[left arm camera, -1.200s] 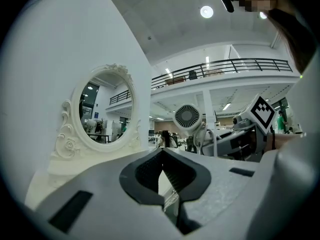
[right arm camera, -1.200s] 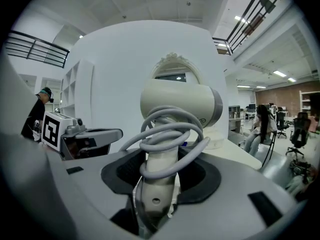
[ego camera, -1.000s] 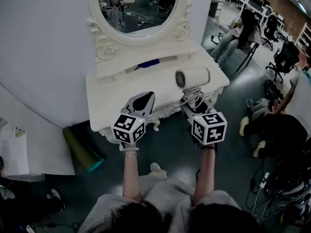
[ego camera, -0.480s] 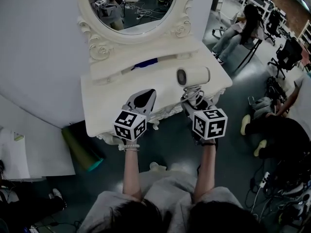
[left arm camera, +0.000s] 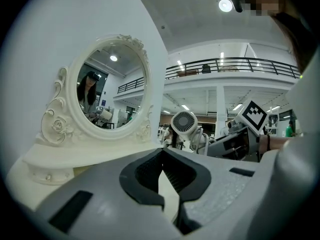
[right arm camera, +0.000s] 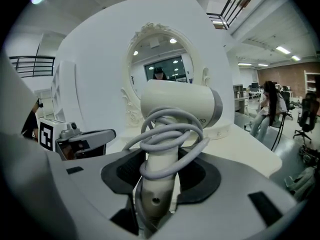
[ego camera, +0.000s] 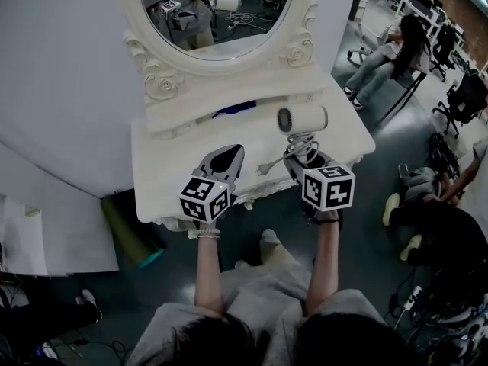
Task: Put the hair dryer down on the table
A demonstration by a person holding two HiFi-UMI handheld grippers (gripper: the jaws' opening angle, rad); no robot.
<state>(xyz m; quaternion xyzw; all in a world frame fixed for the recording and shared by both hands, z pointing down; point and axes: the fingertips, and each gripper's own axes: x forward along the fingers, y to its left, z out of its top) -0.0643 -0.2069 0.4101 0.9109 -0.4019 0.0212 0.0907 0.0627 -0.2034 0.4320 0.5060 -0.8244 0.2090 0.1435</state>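
A white hair dryer (ego camera: 303, 119) stands upright over the right half of the cream dressing table (ego camera: 171, 175), its barrel level and its grey cord (ego camera: 303, 146) coiled round the handle. My right gripper (ego camera: 303, 155) is shut on the handle (right arm camera: 159, 170), below the coil. Whether the dryer touches the tabletop I cannot tell. The plug end (ego camera: 264, 168) hangs out to the left. My left gripper (ego camera: 231, 152) hovers over the table's front edge, shut and holding nothing. In the left gripper view the dryer's grille (left arm camera: 184, 122) faces me.
An oval mirror (ego camera: 213, 12) in an ornate white frame rises at the back of the table, with a blue object (ego camera: 235, 108) on the shelf under it. A grey wall is on the left. A seated person (ego camera: 400, 48) and office chairs are at the right.
The person has stepped closer, so both grippers now reach further over the tabletop. The plug end now shows to the left of the right gripper. The grip on the handle is unchanged.
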